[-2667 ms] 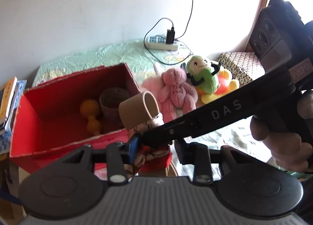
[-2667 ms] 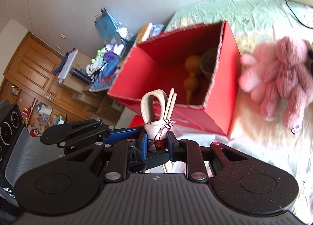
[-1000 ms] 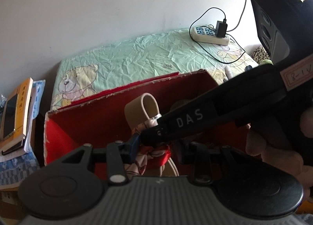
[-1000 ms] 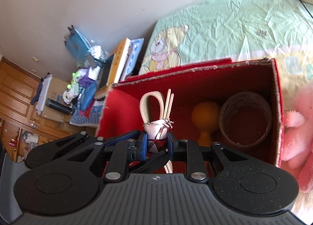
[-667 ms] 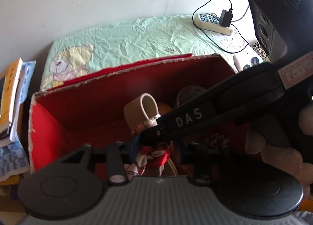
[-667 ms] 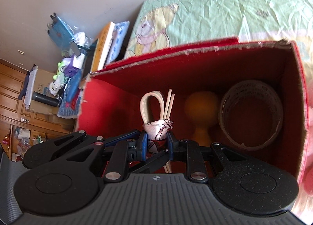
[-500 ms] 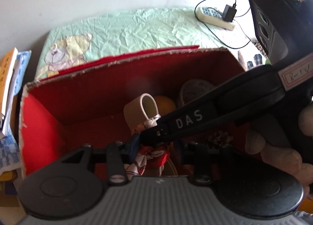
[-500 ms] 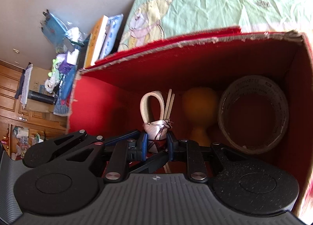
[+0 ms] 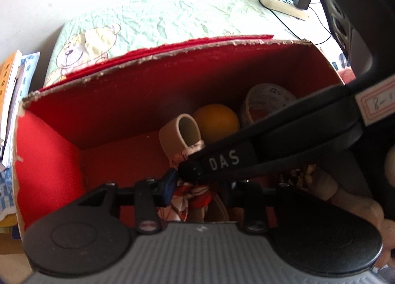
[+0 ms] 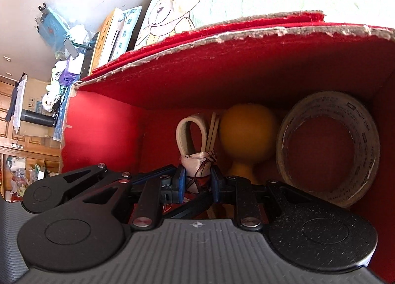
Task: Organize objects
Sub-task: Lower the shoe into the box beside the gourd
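A cloth-wrapped bundle (image 9: 190, 195) with a beige strap loop (image 10: 191, 131) and thin sticks hangs over the inside of the red box (image 9: 172, 49). My left gripper (image 9: 197, 185) grips its lower cloth part; the jaws are opening slightly, and the blue pad still touches the cloth. Coming in from the right, my right gripper (image 10: 197, 178) is shut on the white knot just under the loop. In the left wrist view the right gripper's black finger (image 9: 222, 160) crosses the bundle. Behind it in the box (image 10: 222, 34) lie an orange round-headed object (image 10: 246, 131) and a tape roll (image 10: 325, 150).
The box stands on a green bedsheet (image 9: 148, 20) with a bear print. A stack of books (image 9: 9, 86) lies left of the box, and a power strip (image 9: 284, 2) sits far right by the wall. A cluttered shelf (image 10: 61, 37) lies beyond. A hand (image 9: 358, 210) holds the right gripper.
Both grippers, still holding the bundle together, have moved from beside the box to above it and sunk towards its inside. The box now fills both views.
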A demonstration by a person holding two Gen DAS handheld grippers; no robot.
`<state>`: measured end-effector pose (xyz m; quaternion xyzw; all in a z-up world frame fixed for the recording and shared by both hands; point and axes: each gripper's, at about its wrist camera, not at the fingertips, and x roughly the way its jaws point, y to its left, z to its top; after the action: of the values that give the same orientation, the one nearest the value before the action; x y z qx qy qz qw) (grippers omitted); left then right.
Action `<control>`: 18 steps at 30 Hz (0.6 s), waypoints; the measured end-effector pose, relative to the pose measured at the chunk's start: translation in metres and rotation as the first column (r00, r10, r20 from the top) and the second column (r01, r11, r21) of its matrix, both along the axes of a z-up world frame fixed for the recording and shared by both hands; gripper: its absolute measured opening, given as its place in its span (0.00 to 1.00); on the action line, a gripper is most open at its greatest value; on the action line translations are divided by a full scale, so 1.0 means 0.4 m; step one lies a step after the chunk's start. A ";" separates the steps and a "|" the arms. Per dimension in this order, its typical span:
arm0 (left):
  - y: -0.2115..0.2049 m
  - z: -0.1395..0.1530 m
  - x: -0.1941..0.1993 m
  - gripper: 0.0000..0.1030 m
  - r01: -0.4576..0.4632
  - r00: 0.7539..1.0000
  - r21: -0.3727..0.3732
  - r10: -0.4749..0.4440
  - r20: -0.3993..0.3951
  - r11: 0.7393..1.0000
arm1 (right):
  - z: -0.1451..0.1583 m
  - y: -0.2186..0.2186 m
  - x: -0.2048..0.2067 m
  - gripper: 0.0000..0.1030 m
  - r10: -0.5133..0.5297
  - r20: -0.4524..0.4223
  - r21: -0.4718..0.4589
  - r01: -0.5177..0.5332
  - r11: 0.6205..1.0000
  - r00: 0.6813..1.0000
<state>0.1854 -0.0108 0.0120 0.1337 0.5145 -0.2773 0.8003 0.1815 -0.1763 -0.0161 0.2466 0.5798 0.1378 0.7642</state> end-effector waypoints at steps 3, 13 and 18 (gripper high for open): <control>-0.012 -0.003 -0.003 0.43 -0.011 1.000 0.046 0.010 0.029 0.999 | -0.006 -0.005 0.000 0.23 -0.014 0.001 -0.002 0.014 1.000 1.000; -0.015 -0.006 0.001 0.58 -0.067 0.998 0.095 0.065 0.027 0.993 | -0.025 -0.010 0.006 0.22 -0.018 0.001 -0.008 0.018 1.000 1.000; -0.017 -0.004 -0.002 0.62 -0.085 0.996 0.117 0.082 0.033 0.990 | -0.033 -0.024 0.003 0.21 -0.017 0.001 0.021 0.016 1.000 1.000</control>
<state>0.1846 -0.0177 0.0105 0.1630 0.5240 -0.2108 0.8089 0.1827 -0.1861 -0.0293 0.2592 0.5757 0.1377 0.7632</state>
